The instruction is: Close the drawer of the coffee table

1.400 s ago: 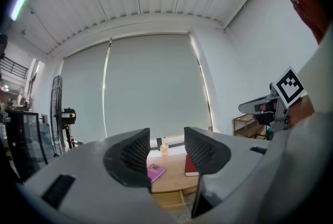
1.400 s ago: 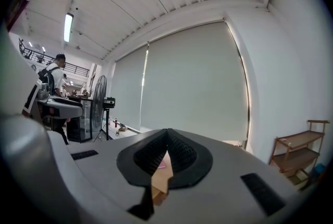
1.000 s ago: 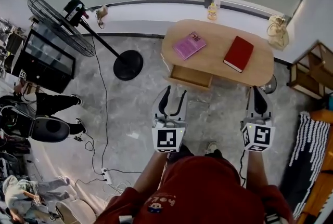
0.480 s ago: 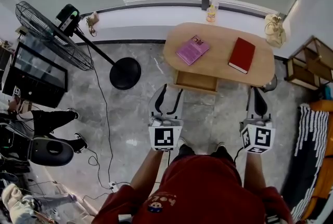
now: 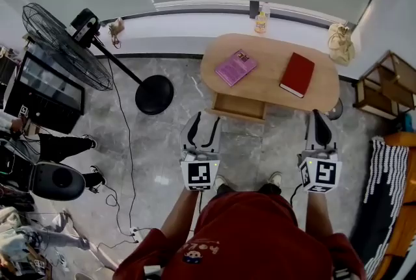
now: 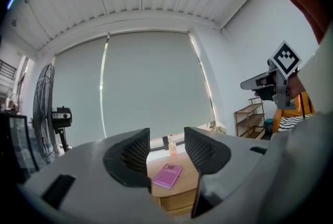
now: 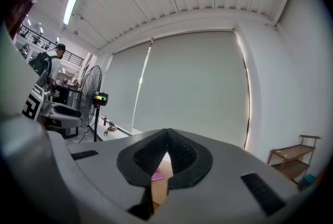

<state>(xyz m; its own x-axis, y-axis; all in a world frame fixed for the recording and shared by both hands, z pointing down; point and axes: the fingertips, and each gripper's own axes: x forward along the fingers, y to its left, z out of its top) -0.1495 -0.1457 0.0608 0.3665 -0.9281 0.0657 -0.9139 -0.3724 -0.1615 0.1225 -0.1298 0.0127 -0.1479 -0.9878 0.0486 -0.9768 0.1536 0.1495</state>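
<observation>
An oval wooden coffee table (image 5: 268,74) stands by the far wall. Its drawer (image 5: 239,106) is pulled out toward me on the left front side, and nothing shows inside it. My left gripper (image 5: 203,121) hovers level just short of the drawer, a little to its left, open with nothing between the jaws. From the left gripper view (image 6: 166,151) I see the drawer front (image 6: 174,200) low between the jaws. My right gripper (image 5: 318,116) hangs before the table's right end, shut and empty; in its own view (image 7: 166,135) the pads meet.
A pink book (image 5: 236,67) and a red book (image 5: 298,75) lie on the tabletop. A bottle (image 5: 261,21) stands on the ledge behind. A standing fan (image 5: 65,45) with a round base (image 5: 154,95) is at the left, a wooden shelf (image 5: 382,87) at the right.
Both grippers have come a little nearer to the table and drawer. The left jaws stay open and the right stay shut.
</observation>
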